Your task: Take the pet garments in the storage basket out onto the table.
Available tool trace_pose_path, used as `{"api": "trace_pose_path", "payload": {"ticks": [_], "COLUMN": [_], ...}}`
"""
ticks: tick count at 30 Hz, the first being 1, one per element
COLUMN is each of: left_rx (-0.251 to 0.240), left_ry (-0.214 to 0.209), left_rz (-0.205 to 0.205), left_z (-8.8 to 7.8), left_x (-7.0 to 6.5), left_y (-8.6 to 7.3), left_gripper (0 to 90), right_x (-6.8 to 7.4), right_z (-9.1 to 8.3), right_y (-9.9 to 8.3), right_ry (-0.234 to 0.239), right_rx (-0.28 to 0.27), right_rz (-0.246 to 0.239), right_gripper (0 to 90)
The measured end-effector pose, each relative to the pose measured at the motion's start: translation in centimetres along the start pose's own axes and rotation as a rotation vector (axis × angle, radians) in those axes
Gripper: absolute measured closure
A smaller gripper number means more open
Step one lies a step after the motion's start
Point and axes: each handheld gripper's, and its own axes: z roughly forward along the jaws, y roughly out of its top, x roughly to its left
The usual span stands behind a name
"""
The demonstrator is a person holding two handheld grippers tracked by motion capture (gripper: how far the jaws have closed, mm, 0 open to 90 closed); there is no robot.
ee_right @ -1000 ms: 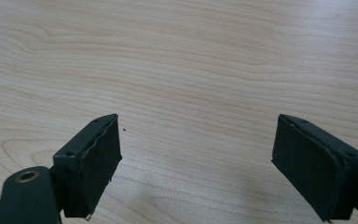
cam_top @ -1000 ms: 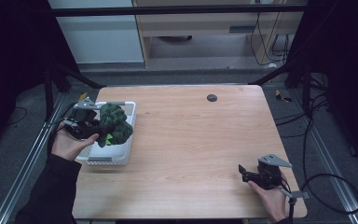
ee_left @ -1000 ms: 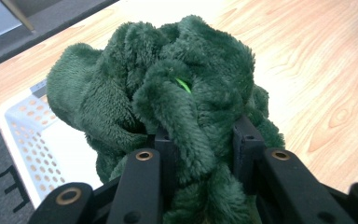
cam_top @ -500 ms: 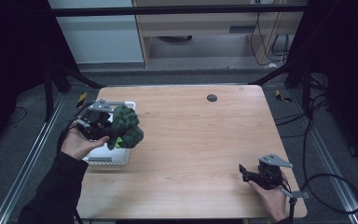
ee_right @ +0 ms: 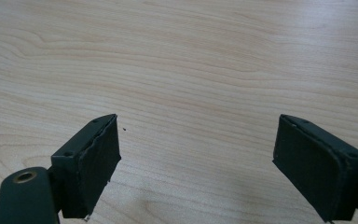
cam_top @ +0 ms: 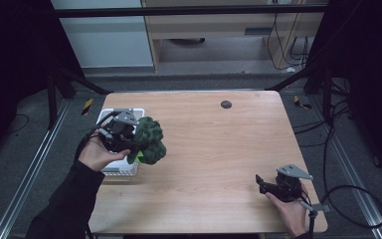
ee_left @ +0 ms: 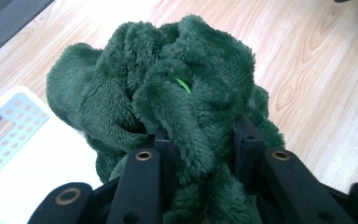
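Hand-held gripper (ee_right: 196, 163) jaws apart over table (ee_right: 191, 56)

Green plush toy (cam_top: 149, 141) — crumpled, tool-clamped

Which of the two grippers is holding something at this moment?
The left gripper, by the white basket: its jaws are shut on the green plush toy. The right gripper is open over bare table.

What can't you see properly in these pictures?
- High view: most of the white basket is covered by the left gripper and the green plush toy.
- Left gripper view: the toy's underside is hidden; what it is stays unclear.
- High view: the small dark disc is too small to identify.
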Motion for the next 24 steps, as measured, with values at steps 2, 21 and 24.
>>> {"api": "trace_pose_path", "payload": {"ticks": [2, 21, 24], "left_rx": [0.009, 0.066, 0.075], "left_ry": [-0.009, -0.084, -0.097], "left_rz": [0.019, 0.143, 0.158], "left_z": [0.4, 3.6, 4.1], "left_x": [-0.3, -3.2, -3.5], "left_y": [0.3, 2.8, 3.1], "left_gripper": [68.8, 68.7, 68.7], "right_x": [0.0, -0.2, -0.2], "right_z": [0.0, -0.3, -0.3], "right_y": [0.0, 0.1, 0.1], "right_ry": [0.000, -0.015, -0.015], "right_rx": [0.001, -0.023, -0.022], "right_rz": [0.001, 0.003, 0.003], "right_gripper": [14.4, 14.4, 14.4]}}
